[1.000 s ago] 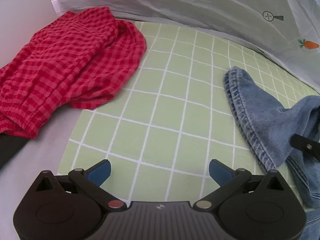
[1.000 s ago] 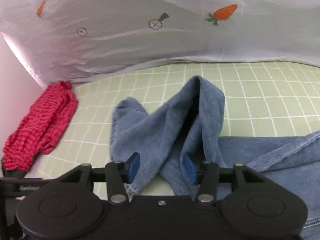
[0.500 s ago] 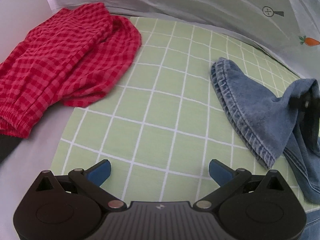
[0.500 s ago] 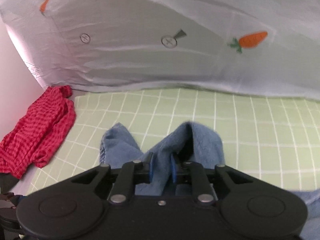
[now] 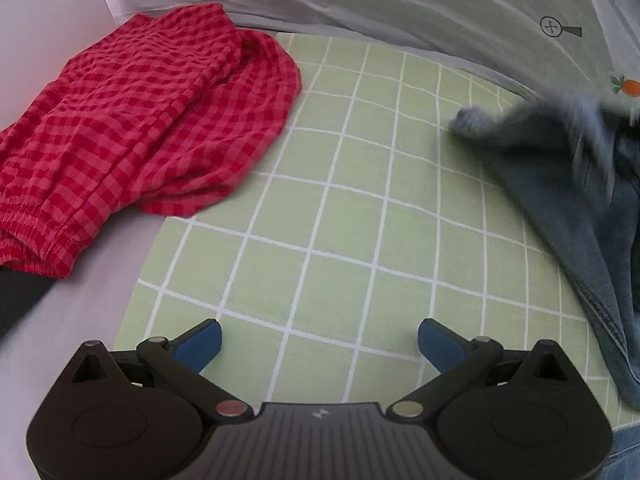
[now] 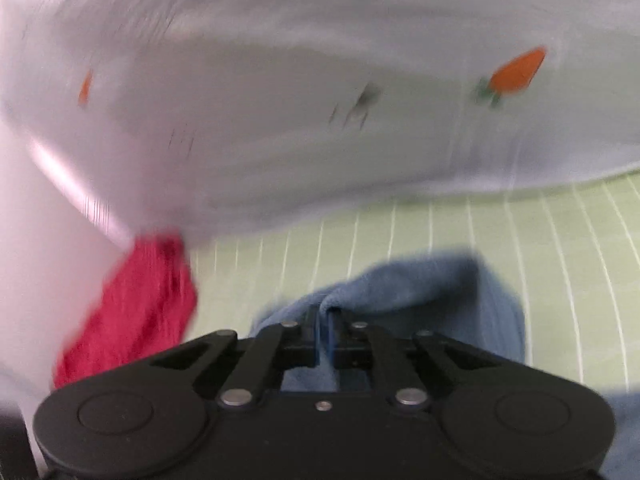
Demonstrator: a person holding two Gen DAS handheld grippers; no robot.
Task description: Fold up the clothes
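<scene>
Blue jeans (image 5: 568,184) lie at the right of a green checked mat (image 5: 328,216), one leg lifted and blurred with motion. My right gripper (image 6: 325,344) is shut on a fold of the jeans (image 6: 420,292) and holds it above the mat. My left gripper (image 5: 318,340) is open and empty, low over the mat's near edge, well left of the jeans. A red checked garment (image 5: 132,120) lies crumpled at the mat's far left corner; it also shows in the right wrist view (image 6: 136,312).
A white sheet with carrot prints (image 6: 320,92) hangs behind the mat and curves round it. A pale surface (image 5: 72,320) borders the mat on the left. The right wrist view is motion-blurred.
My right gripper closed on the jeans fold and lifted it up and to the right, pulling the leg off the mat. My left gripper stayed open and shifted only slightly.
</scene>
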